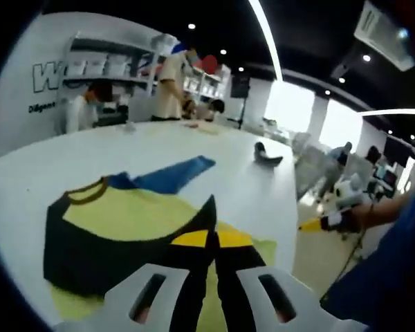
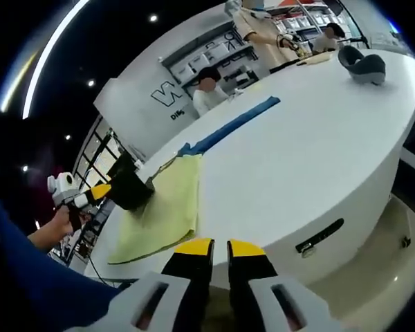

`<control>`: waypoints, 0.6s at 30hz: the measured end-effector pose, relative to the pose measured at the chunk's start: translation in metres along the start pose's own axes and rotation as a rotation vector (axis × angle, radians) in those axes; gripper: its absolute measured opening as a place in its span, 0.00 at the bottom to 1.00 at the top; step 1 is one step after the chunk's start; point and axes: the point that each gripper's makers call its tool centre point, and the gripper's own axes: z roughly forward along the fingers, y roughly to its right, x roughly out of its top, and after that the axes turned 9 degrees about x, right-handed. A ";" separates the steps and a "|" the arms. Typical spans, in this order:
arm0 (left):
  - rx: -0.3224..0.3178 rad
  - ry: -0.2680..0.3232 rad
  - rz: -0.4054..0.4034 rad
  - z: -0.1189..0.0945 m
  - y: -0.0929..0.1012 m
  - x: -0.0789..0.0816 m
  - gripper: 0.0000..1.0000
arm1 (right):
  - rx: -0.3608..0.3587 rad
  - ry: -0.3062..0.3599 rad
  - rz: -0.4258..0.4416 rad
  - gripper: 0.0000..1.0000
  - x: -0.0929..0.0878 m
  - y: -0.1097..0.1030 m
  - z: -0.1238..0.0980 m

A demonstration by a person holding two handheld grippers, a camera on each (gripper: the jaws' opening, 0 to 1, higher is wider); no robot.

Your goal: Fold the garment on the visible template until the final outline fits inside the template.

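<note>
Closest in, the left gripper [image 1: 213, 242] has its yellow-tipped jaws pinched together on a black peak of the garment [image 1: 124, 232], pulling that bit of cloth up into a point right at the tips. So it's clamped on fabric, no gap between the jaws.

The garment looks like a soft, light jersey: black body, yellow-green front panel, blue sleeve [image 1: 171, 176] trailing off at the far side. My guess is it drapes and slides easily on the smooth white tabletop [image 1: 69, 155], so nothing fragile here, but it'll sag and bunch if lifted by one point. Best holds are probably hems, corners or the sleeve end, with a thin pinch of one layer. It lies directly under and ahead of the left gripper, collar to the left in that view.

In the right gripper view, the right gripper [image 2: 220, 250] sits off the tabletop edge, jaws nearly touching with a thin slit between them and nothing in them. The garment is well ahead and to its left, the yellow-green part hanging near the rim, with the left gripper holding the dark fold there.

I can't make out the template lines under the cloth.

Further back there's a dark object [image 1: 268, 155] on the tabletop, then people standing by shelves [image 1: 111, 66].
</note>
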 end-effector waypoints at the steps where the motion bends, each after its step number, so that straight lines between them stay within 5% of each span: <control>1: 0.000 0.000 0.000 0.001 -0.001 0.000 0.00 | 0.000 0.000 0.000 0.02 0.000 0.000 0.000; 18: 0.023 0.035 -0.069 0.019 0.012 0.004 0.00 | 0.003 -0.014 0.004 0.02 -0.004 0.001 0.004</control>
